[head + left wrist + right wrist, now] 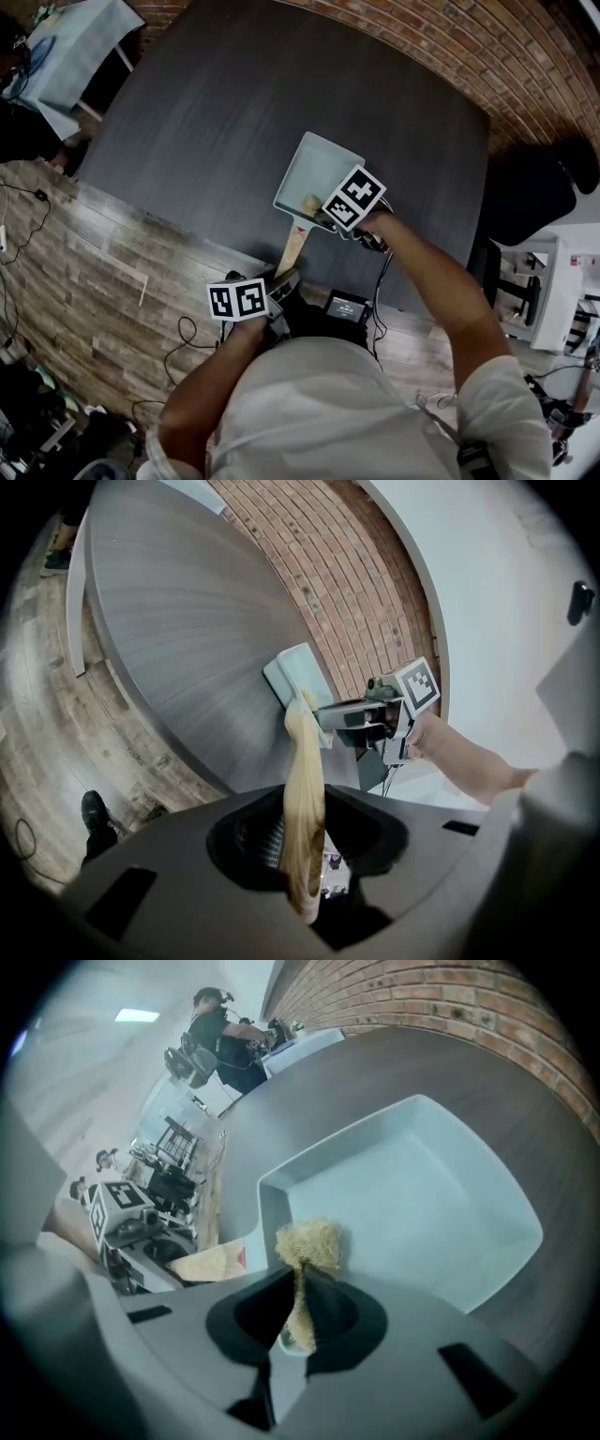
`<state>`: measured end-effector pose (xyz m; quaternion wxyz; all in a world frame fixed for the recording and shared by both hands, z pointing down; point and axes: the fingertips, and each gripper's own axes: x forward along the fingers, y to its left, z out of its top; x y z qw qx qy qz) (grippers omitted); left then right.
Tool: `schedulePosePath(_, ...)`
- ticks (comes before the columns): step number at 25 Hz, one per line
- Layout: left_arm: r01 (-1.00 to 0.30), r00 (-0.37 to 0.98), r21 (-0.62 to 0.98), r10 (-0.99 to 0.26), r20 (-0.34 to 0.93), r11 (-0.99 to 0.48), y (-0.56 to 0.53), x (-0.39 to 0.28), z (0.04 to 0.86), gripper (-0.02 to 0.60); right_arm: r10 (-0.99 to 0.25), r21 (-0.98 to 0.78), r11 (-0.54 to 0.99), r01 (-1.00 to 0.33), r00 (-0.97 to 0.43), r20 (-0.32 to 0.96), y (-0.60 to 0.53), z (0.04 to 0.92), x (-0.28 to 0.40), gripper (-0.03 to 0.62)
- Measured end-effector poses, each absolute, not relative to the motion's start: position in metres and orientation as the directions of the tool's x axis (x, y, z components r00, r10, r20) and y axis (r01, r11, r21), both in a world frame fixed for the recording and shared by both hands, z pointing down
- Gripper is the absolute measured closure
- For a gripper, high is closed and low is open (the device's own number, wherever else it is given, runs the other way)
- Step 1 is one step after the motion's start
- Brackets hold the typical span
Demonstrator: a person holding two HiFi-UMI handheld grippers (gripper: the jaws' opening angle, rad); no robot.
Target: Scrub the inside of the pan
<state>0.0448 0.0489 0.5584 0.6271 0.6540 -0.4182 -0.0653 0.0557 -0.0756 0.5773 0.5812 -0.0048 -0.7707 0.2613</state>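
I am squeezing the scrubber point(309, 1241) in my right tool point(298, 1324) at the near corner of the pan point(431, 1194), its floor lying toward one o'clock, my left tool point(305, 860) gripping the handle point(305, 780).

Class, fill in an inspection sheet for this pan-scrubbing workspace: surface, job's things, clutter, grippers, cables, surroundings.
Surface: dark grey table.
Job's things: pale blue square pan on the table; tan scrubber inside it, near the handle.
Clutter: nothing seen on the table.
Grippers: left gripper shut on the pan's wooden handle; right gripper shut on the scrubber.
Cables: loose cables looped on the floor.
Surroundings: brick wall, plank floor, person at another table.
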Motion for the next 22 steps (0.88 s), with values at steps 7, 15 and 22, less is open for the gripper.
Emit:
schedulePosePath(7, -0.465, 0.645, 0.874, -0.624, 0.442, 0.138, 0.052, 0.043, 0.559, 0.465, 0.41, -0.583, 0.718, -0.38, -0.445, 0.796, -0.072, 0.569, 0.051, 0.556)
schedulePosePath(15, -0.446, 0.674, 0.888, -0.61, 0.416, 0.112, 0.047, 0.049, 0.556, 0.462, 0.429, -0.636, 0.67, -0.383, -0.5, 0.753, -0.073, 0.56, 0.055, 0.557)
schedulePosePath(22, -0.438, 0.737, 0.897, -0.551, 0.392, 0.052, 0.037, 0.056, 0.552, 0.399, 0.387, -0.702, 0.641, -0.31, -0.659, 0.645, -0.081, 0.516, 0.046, 0.557)
